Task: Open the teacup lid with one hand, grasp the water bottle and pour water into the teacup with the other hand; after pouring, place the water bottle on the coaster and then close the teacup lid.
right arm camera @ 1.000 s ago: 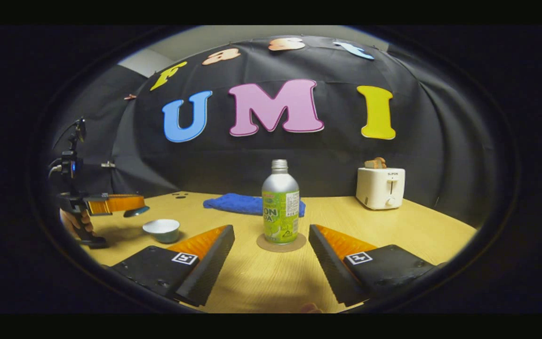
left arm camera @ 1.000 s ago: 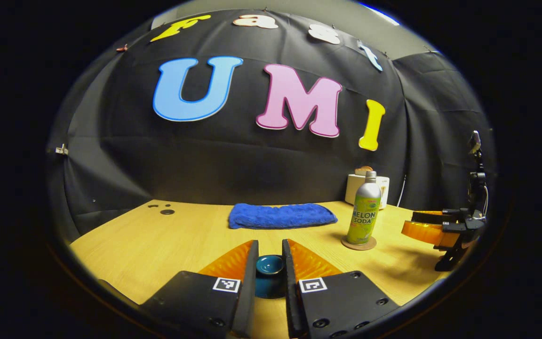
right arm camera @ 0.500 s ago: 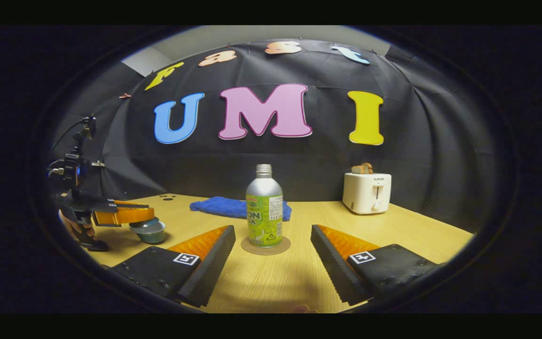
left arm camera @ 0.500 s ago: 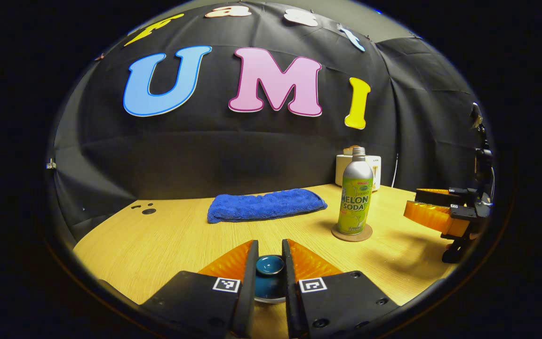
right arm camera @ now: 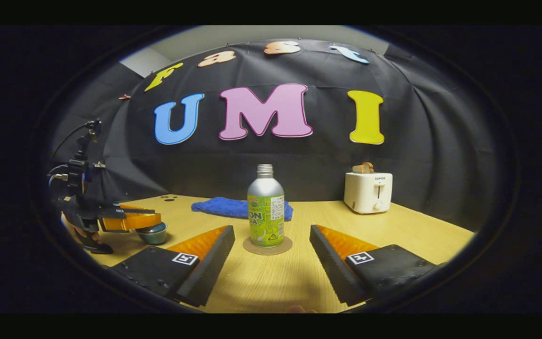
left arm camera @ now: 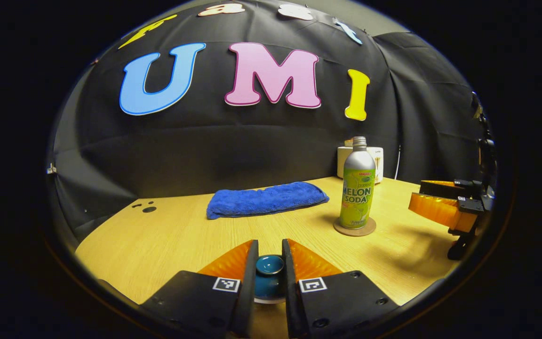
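Left gripper [left arm camera: 269, 263] clamped on lid [left arm camera: 269, 265] knob, lid over cup [right arm camera: 152, 233]. Right gripper [right arm camera: 271, 247] wide open, nothing held. Bottle [right arm camera: 266, 205] upright on coaster [right arm camera: 267, 245], just ahead between fingers.

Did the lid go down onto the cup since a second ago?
Yes. In the right gripper view the teacup lid, held by the left gripper, came down onto the teacup on the table.

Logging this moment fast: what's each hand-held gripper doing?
Left hand-held gripper: shut on the teacup lid.
Right hand-held gripper: open, holding nothing.
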The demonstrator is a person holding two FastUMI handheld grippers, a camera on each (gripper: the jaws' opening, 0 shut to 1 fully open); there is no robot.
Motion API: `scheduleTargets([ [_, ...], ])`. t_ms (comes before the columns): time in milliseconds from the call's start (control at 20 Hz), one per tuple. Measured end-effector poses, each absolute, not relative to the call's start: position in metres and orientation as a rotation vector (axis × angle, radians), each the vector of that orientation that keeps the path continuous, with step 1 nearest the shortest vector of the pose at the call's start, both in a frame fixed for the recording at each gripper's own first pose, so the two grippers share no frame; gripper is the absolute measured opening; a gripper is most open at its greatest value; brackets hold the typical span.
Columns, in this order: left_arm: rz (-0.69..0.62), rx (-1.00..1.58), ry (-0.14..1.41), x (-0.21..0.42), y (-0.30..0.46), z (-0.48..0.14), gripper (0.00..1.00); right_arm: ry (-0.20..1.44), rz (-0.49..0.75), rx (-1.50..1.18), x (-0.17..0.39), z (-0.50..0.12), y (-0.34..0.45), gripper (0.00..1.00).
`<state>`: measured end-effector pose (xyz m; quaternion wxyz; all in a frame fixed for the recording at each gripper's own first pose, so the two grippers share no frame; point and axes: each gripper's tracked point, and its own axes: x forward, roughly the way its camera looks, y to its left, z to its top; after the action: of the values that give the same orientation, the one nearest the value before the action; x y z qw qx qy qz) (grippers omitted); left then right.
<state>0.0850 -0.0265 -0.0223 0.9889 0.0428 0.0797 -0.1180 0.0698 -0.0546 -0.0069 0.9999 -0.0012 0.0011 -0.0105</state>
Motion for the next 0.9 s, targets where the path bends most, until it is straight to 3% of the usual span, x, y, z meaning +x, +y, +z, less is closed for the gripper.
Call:
scheduleTargets([
  [650, -0.221, 0.125, 0.188, 0.0855, -0.0262, -0.0274, 0.31, 0.002, -0.02, -0.003, 0.0711, -0.0071, -0.0552, 0.99],
  [900, -0.199, 0.114, 0.146, 0.077, -0.0222, -0.0203, 0.57, 0.002, -0.019, -0.003, 0.0715, -0.0069, -0.0555, 0.99],
])
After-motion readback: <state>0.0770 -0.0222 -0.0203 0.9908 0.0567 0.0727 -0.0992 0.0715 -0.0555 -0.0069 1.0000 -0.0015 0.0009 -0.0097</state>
